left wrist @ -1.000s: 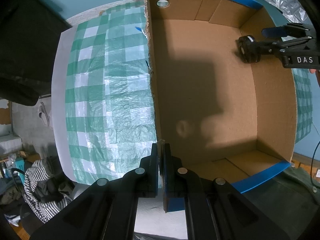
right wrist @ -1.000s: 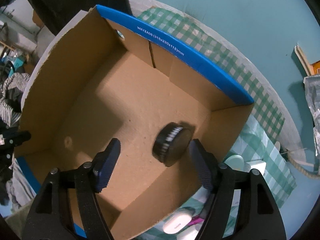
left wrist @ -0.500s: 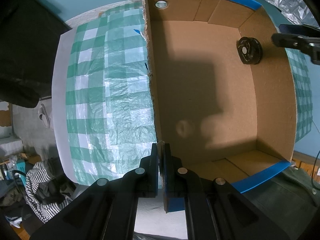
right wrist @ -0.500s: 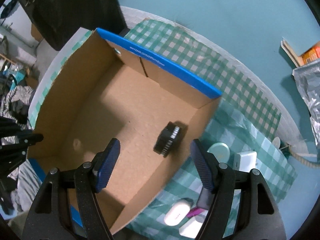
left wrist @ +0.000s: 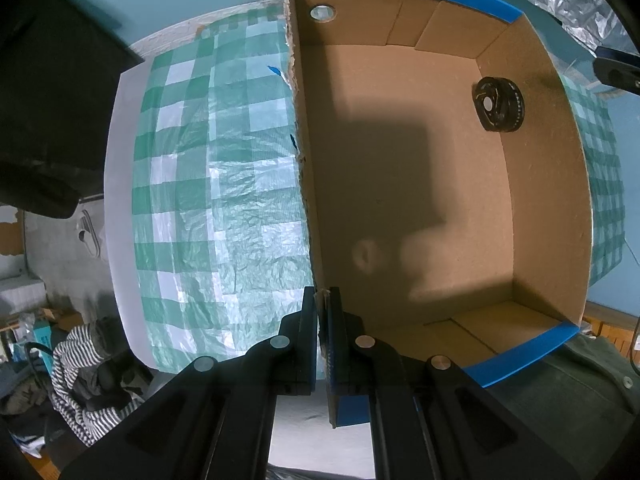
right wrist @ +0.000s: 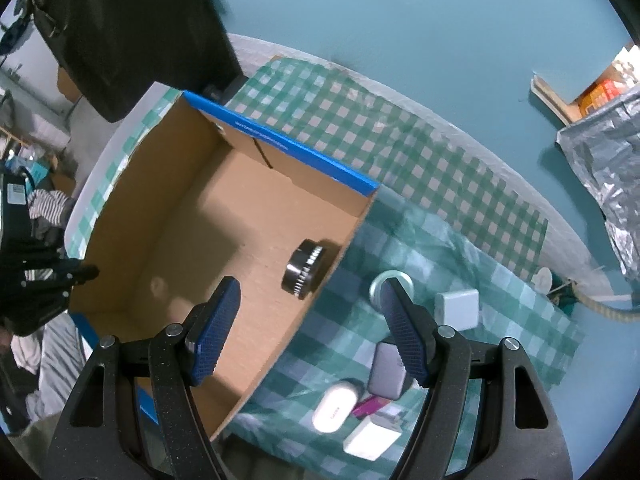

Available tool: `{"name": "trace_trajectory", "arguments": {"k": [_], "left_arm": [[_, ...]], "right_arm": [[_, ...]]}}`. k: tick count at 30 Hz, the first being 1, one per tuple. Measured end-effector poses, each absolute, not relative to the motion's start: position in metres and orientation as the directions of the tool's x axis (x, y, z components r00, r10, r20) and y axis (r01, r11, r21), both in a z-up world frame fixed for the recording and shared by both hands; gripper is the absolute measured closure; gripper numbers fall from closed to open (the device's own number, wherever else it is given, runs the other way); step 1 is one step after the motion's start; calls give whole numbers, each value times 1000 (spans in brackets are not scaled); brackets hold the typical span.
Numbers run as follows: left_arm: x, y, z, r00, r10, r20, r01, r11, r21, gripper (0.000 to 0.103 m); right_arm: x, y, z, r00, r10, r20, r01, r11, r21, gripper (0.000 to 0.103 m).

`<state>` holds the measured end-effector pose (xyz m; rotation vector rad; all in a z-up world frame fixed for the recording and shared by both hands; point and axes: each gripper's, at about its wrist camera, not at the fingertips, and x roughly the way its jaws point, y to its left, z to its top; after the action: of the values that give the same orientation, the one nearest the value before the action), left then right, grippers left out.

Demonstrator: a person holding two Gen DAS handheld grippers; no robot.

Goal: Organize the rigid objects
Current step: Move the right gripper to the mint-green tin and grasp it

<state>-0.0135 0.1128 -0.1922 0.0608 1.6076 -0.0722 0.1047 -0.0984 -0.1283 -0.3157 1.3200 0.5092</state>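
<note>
An open cardboard box [left wrist: 552, 184] [right wrist: 132, 216] with blue rims sits on a green checked cloth. A black round ribbed disc [left wrist: 498, 104] [right wrist: 305, 274] lies on the box floor by one side wall. My left gripper [left wrist: 323, 304] is shut on the edge of the box wall near a corner. My right gripper [right wrist: 310, 300] hangs open above the box's side wall, with nothing between its fingers. Beyond that wall lie a round grey tin [right wrist: 376, 285], a white square block [right wrist: 458, 308], a grey case [right wrist: 386, 370], a white oval case [right wrist: 334, 404] and a white box [right wrist: 370, 438].
The checked cloth [left wrist: 208, 184] [right wrist: 440, 168] covers the table on both sides of the box. Striped clothing [left wrist: 80, 376] lies off the table's edge. Crinkled silver foil [right wrist: 604, 168] hangs at the right. A dark bag [right wrist: 132, 28] stands behind the box.
My right gripper has risen and drawn away from the disc towards the box's side, leaving it on the box floor. More loose objects on the cloth have come into view. The left gripper has not moved.
</note>
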Motion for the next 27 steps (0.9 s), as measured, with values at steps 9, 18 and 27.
{"name": "trace_trajectory", "arguments": {"k": [9, 18, 27], "left_arm": [[-12, 113, -192, -39, -6, -999, 85, 996, -9, 99], [-10, 113, -192, -44, -6, -999, 78, 997, -10, 99], [-10, 114, -194, -50, -7, -999, 74, 997, -10, 99]], "right_arm": [[113, -129, -126, 172, 140, -975, -491, 870, 38, 30], [134, -163, -164, 118, 72, -990, -434, 901, 14, 30], [138, -165, -204, 53, 61, -997, -446, 895, 31, 30]]}}
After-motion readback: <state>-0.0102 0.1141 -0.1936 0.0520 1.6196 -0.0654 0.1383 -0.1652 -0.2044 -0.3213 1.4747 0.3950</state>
